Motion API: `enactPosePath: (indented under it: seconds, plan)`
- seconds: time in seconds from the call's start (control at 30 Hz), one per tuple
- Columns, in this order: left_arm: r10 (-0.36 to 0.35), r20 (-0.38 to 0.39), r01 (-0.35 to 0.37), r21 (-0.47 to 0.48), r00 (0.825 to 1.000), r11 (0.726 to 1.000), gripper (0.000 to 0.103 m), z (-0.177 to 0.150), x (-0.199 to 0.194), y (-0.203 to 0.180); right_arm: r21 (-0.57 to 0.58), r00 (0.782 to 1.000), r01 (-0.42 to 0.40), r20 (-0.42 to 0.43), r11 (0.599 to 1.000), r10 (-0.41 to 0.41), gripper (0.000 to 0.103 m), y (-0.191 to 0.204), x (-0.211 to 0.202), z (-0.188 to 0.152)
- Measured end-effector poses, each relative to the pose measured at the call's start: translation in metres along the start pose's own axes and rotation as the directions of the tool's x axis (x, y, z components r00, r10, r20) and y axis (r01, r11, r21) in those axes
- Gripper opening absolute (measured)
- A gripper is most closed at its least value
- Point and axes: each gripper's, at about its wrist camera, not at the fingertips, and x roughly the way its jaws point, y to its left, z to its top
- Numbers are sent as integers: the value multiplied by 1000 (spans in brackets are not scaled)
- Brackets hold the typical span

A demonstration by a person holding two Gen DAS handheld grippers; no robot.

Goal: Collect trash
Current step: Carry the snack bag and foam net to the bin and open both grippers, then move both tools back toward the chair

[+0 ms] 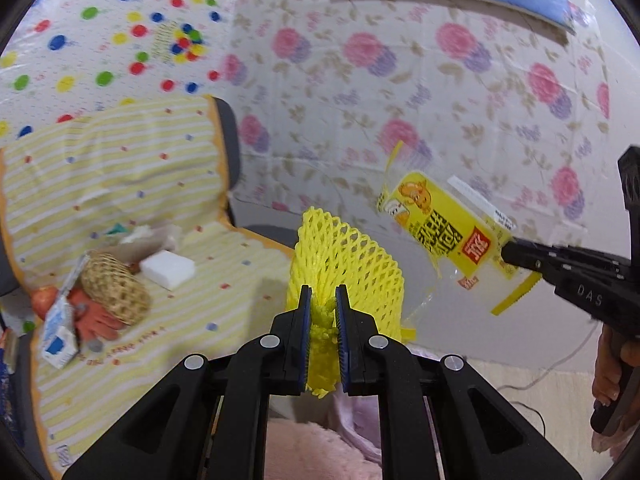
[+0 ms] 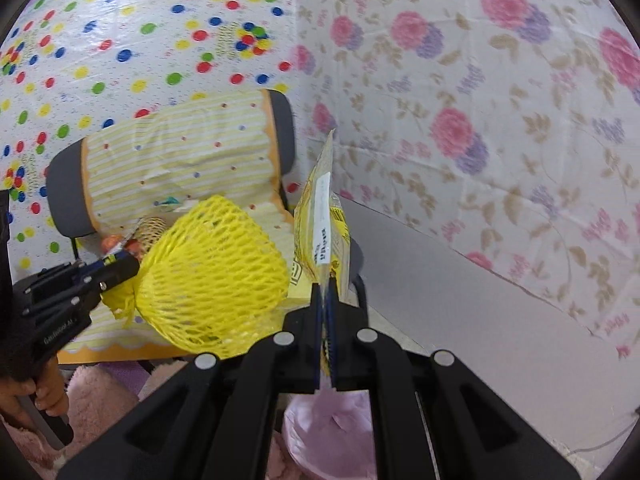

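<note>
My left gripper (image 1: 323, 294) is shut on a yellow foam fruit net (image 1: 348, 264) and holds it in the air; the net also shows in the right wrist view (image 2: 212, 272), with the left gripper (image 2: 120, 266) at its left end. My right gripper (image 2: 324, 286) is shut on a yellow snack wrapper (image 2: 320, 220), held upright, edge on. In the left wrist view the wrapper (image 1: 444, 232) hangs from the right gripper (image 1: 508, 254) at the right. Both are held above a pink-lined bin (image 2: 332, 432).
A chair with a yellow striped cover (image 1: 120, 184) holds more litter: a tan foam net (image 1: 114, 288), a white sponge block (image 1: 168, 268), a small carton (image 1: 60, 328), an orange glove (image 1: 96, 320). Floral sheets cover the wall (image 1: 400, 100). A grey board (image 2: 480, 300) lies right.
</note>
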Motion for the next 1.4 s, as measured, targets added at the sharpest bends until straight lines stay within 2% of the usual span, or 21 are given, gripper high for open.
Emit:
enactPosePath:
  seconds: [0.17,0.27,0.37,0.53,0.63,0.7,0.9,0.93,0.97,1.0,1.03,1.1,1.17,1.4]
  plan:
    - [-28,-73,30,24,997,999,12,-14,33,-22,48,997,60,-47,997,-58,3,-23,-1,-19]
    - [-34,-113,37,28,993,999,12,-21,53,-31,64,992,84,-103,994,-77,3,-33,8,-34]
    - [-44,-150,50,35,988,998,12,-27,70,-41,104,983,89,-168,991,-71,3,-44,22,-49]
    - [-78,-217,93,61,973,994,13,-34,100,-59,149,974,97,-217,984,-63,4,-58,35,-61]
    - [-91,-280,116,74,956,991,30,-37,120,-68,164,973,100,-221,981,-62,4,-65,41,-63]
    - [-79,-292,103,67,953,992,61,-39,127,-68,163,971,108,-230,981,-69,5,-67,47,-66]
    - [-44,-302,53,23,952,998,66,-41,127,-48,180,950,112,-309,977,-52,7,-70,83,-89]
    - [-37,-302,43,15,953,999,67,-41,126,-44,179,942,109,-333,978,-44,10,-68,94,-96]
    - [-31,-300,34,6,953,999,69,-41,124,-40,178,935,109,-352,978,-40,20,-68,101,-100]
    - [-25,-298,26,0,954,1000,70,-41,122,-36,178,927,108,-372,978,-35,37,-67,108,-105]
    - [-14,-295,14,-3,956,1000,71,-42,118,-31,176,920,108,-391,978,-31,43,-65,114,-109]
    - [8,-290,-11,-7,957,1000,73,-41,112,-25,171,911,105,-413,980,-26,45,-61,121,-112]
    - [25,-284,-31,-18,959,999,74,-39,105,-16,172,915,95,-403,981,-18,45,-58,118,-108]
    - [83,-259,-102,-60,962,993,75,-35,76,10,151,958,58,-286,987,-13,45,-51,91,-67]
